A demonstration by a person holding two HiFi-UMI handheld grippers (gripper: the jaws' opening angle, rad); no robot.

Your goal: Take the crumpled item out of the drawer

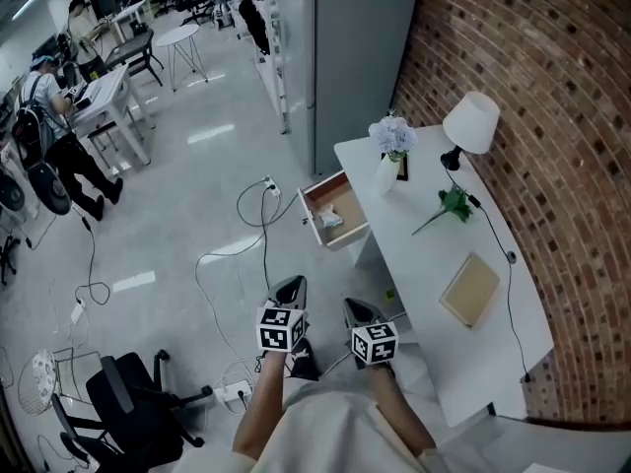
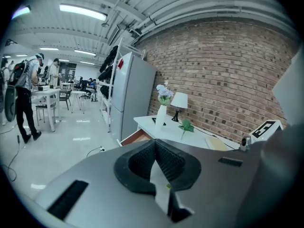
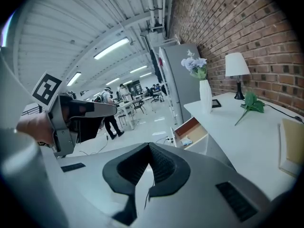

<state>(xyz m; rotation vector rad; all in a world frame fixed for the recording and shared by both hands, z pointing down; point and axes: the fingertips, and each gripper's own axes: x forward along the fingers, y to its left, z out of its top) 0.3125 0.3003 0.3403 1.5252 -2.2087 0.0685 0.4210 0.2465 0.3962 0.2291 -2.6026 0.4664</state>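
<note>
A brick wall (image 1: 552, 87) runs along the far side of the scene, with a pale glossy floor (image 1: 187, 156) spread out to the left of it. Against the wall stands a long white counter (image 1: 434, 254), and a tall grey cabinet (image 1: 360, 37) rises just beyond its far end. A drawer (image 1: 309, 217) near that end of the counter is pulled open over the floor.

The left tongs (image 1: 289, 292) and the right tongs (image 1: 361, 311) are held side by side close to the person's body. Both are above the floor, well apart from the drawer, and point roughly towards it. Each pair is clenched, its dark ribbed pads meeting at the tips with nothing between them.

On the counter a tan book (image 1: 470, 289) lies flat near the middle. A white-shaded lamp (image 1: 470, 123) stands by the wall, and a white vase (image 1: 386, 175) of pale flowers sits at the far end. A green sprig (image 1: 452, 205) lies between the lamp and the book.

The crumpled item (image 1: 329, 219), a small pale wad, lies inside the open drawer, untouched.
</note>
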